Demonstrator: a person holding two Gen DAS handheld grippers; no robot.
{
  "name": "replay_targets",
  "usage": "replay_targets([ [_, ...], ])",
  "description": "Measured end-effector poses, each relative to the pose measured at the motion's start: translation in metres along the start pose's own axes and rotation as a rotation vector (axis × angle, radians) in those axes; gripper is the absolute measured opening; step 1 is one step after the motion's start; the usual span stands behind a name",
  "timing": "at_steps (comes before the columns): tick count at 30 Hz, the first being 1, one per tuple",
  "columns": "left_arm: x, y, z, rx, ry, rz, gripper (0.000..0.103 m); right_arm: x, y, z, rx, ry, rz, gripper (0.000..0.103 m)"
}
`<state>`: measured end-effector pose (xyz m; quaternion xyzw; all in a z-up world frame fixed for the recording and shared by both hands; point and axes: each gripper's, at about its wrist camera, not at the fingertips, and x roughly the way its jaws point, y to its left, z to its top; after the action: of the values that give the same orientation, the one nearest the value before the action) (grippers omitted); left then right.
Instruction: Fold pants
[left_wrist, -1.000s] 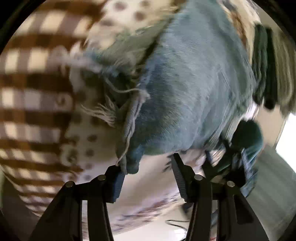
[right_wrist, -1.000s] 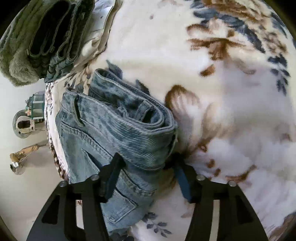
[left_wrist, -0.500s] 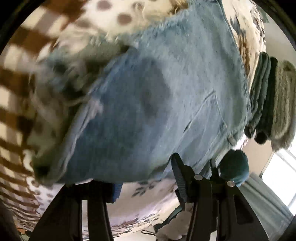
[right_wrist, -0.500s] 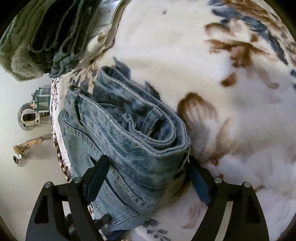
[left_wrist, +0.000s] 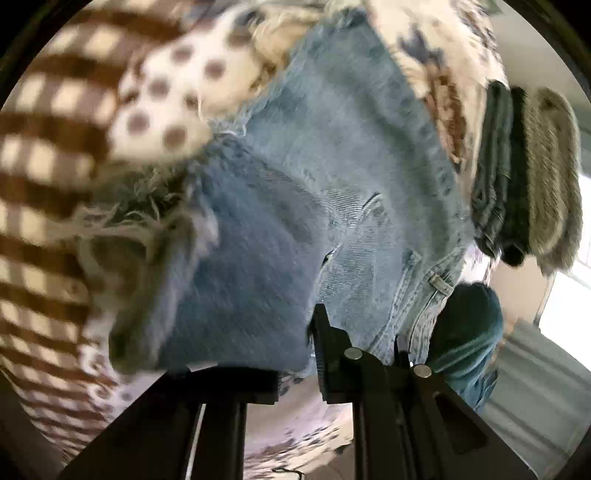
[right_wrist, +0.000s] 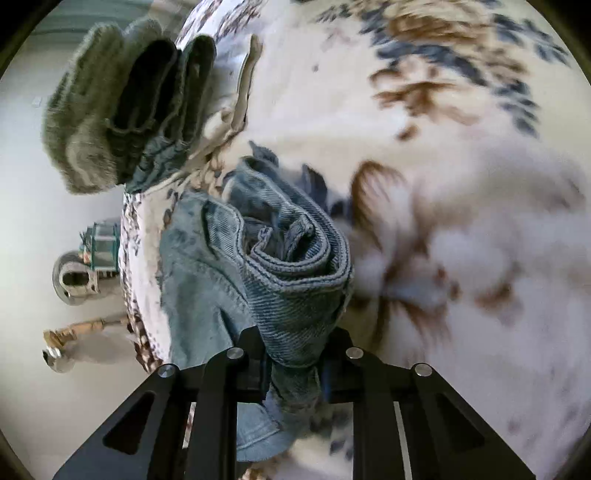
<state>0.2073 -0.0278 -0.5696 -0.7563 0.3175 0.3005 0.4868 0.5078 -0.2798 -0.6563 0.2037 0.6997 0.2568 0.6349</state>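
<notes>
Light blue jeans (left_wrist: 332, 206) lie on a floral blanket (right_wrist: 424, 110), folded over on themselves, with frayed leg hems (left_wrist: 147, 229) at the left. My left gripper (left_wrist: 291, 354) is shut on the folded leg fabric and holds it over the seat of the jeans. In the right wrist view my right gripper (right_wrist: 295, 354) is shut on the thick waistband fold of the jeans (right_wrist: 295, 266).
A stack of folded dark green and grey clothes (left_wrist: 524, 177) stands at the blanket's far edge; it also shows in the right wrist view (right_wrist: 122, 110). A brown checked and dotted cover (left_wrist: 55, 147) lies left. The floor with small objects (right_wrist: 74, 277) is beyond the bed edge.
My left gripper has carried the frayed leg end across and over the seat of the jeans. My right gripper has closed from wide open onto the waistband fold.
</notes>
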Motion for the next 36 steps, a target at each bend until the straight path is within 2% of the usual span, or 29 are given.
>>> replay_targets([
  [3,-0.015,0.000,0.001,0.107,0.014,0.021,0.012,-0.024,-0.015,-0.036,0.075,-0.013,-0.002,0.020],
  [5,-0.025,0.004,0.001,0.198,0.052,0.035,0.012,-0.041,-0.032,-0.067,0.143,-0.016,-0.004,0.020],
  [7,-0.031,0.005,0.000,0.298,0.080,0.068,0.011,-0.051,-0.045,-0.089,0.164,-0.012,-0.035,0.020],
  [8,-0.036,0.011,0.001,0.352,0.077,0.108,0.011,-0.052,-0.052,-0.099,0.173,-0.004,-0.047,0.020],
  [9,-0.037,0.016,0.003,0.384,0.081,0.127,0.011,-0.050,-0.061,-0.107,0.187,0.019,-0.052,0.023],
  [10,-0.035,0.020,0.006,0.402,0.096,0.135,0.011,-0.048,-0.070,-0.112,0.202,0.044,-0.067,0.030],
  [12,-0.033,0.035,0.014,0.384,0.108,0.176,0.012,-0.048,-0.081,-0.116,0.201,0.074,-0.140,0.037],
  [14,-0.032,0.040,0.018,0.352,0.121,0.174,0.014,-0.060,-0.079,-0.112,0.152,0.059,-0.230,0.051],
  [15,-0.032,0.039,0.019,0.356,0.120,0.190,0.021,-0.069,-0.076,-0.110,0.127,0.036,-0.251,0.059],
  [17,-0.036,0.035,0.017,0.384,0.105,0.200,0.025,-0.090,-0.060,-0.100,0.055,-0.036,-0.288,0.059],
  [19,-0.039,0.029,0.015,0.422,0.074,0.221,0.036,-0.094,-0.041,-0.083,-0.010,-0.055,-0.257,0.060],
  [20,-0.051,0.043,0.012,0.444,0.060,0.222,0.040,-0.091,-0.030,-0.073,-0.046,-0.055,-0.247,0.060],
  [21,-0.051,0.042,0.011,0.456,0.049,0.227,0.046,-0.086,-0.018,-0.061,-0.081,-0.057,-0.234,0.060],
  [22,-0.051,0.043,0.012,0.462,0.039,0.235,0.054,-0.078,-0.008,-0.051,-0.115,-0.049,-0.216,0.061],
  [24,-0.045,0.039,0.013,0.453,0.029,0.234,0.061,-0.051,0.012,-0.027,-0.179,-0.023,-0.224,0.061],
  [26,-0.050,0.044,0.014,0.441,0.022,0.239,0.064,-0.026,0.023,-0.009,-0.194,0.029,-0.203,0.061],
  [27,-0.055,0.050,0.013,0.439,0.017,0.237,0.064,-0.018,0.025,-0.007,-0.191,0.051,-0.203,0.048],
  [28,-0.058,0.053,0.014,0.438,0.013,0.237,0.064,-0.012,0.024,-0.005,-0.188,0.063,-0.199,0.021],
  [33,-0.061,0.052,0.009,0.431,-0.045,0.235,0.064,-0.038,0.021,-0.012,-0.178,-0.042,-0.251,0.018],
  [36,-0.057,0.051,0.009,0.404,-0.046,0.211,0.064,-0.050,0.012,-0.015,-0.175,-0.067,-0.264,0.018],
])
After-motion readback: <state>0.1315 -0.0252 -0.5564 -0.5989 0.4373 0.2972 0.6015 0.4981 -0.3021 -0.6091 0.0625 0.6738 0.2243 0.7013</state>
